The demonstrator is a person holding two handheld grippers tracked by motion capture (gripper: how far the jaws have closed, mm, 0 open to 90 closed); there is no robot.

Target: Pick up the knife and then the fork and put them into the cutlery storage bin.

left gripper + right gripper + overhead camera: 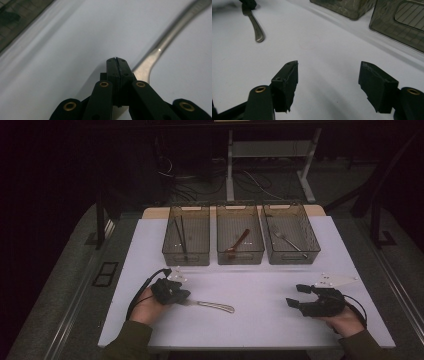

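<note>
Two grippers, one metal utensil. High view: left gripper at utensil's near end, handle running right across white table; right gripper well apart, jaws wide, empty. Left gripper view: jaws pressed together, pads meeting; utensil just beside tips, whether pinched can't tell. Right gripper view: jaws spread, nothing between; utensil far off, upper left.

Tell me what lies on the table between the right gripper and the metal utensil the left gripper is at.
Nothing: in the high view the white table is bare between the right gripper and the metal utensil. The right gripper view shows the same bare stretch.
</note>
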